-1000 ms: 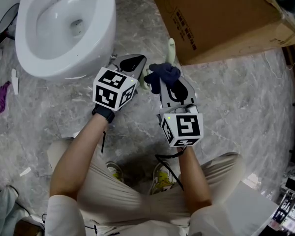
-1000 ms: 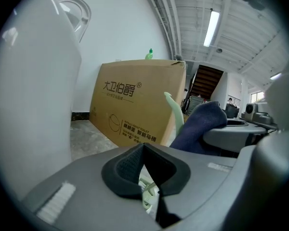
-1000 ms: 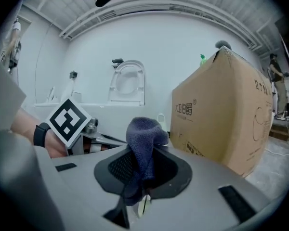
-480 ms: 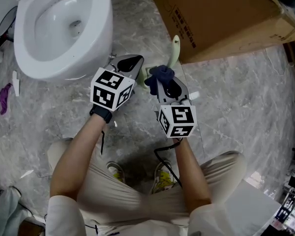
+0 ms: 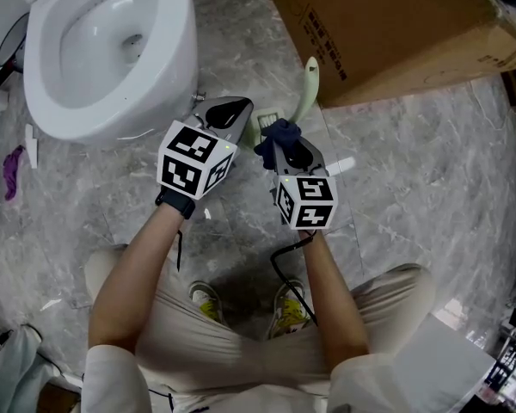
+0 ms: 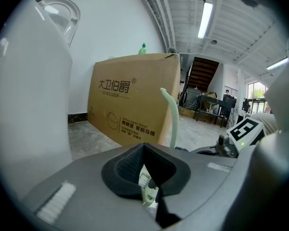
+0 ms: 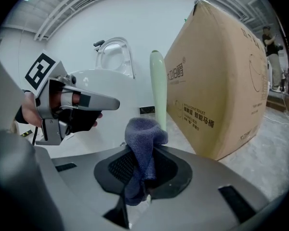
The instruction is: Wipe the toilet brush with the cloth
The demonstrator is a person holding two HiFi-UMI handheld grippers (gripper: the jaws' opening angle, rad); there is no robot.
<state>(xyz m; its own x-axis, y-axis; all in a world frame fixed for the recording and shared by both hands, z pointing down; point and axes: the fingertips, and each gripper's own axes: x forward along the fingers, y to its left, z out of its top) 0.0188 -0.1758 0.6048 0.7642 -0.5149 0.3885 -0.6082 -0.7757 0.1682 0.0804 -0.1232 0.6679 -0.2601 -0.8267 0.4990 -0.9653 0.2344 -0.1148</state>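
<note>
Toilet brush (image 5: 307,82): in the head view it is held above the grey marble floor (image 5: 413,170), between the toilet (image 5: 112,54) and the cardboard box (image 5: 396,24). Its pale green handle rises toward the box. The left gripper (image 5: 239,119) meets the brush at its lower end. The right gripper (image 5: 285,155) is just beside it, with the dark blue cloth (image 5: 278,134) bunched at its tip, touching the brush.

Left gripper view: the left gripper (image 6: 147,178) has its jaws pressed together on the lower, bristled part of the toilet brush (image 6: 173,121). The handle stands upright in front of the cardboard box (image 6: 130,100). The toilet (image 6: 29,105) fills the left side.

Right gripper view: the right gripper (image 7: 143,186) has its jaws pinching the cloth (image 7: 143,148), which stands up in a fold. The brush handle (image 7: 158,88) is directly behind the cloth. The left gripper (image 7: 72,105) is at left and the cardboard box (image 7: 221,81) at right.
</note>
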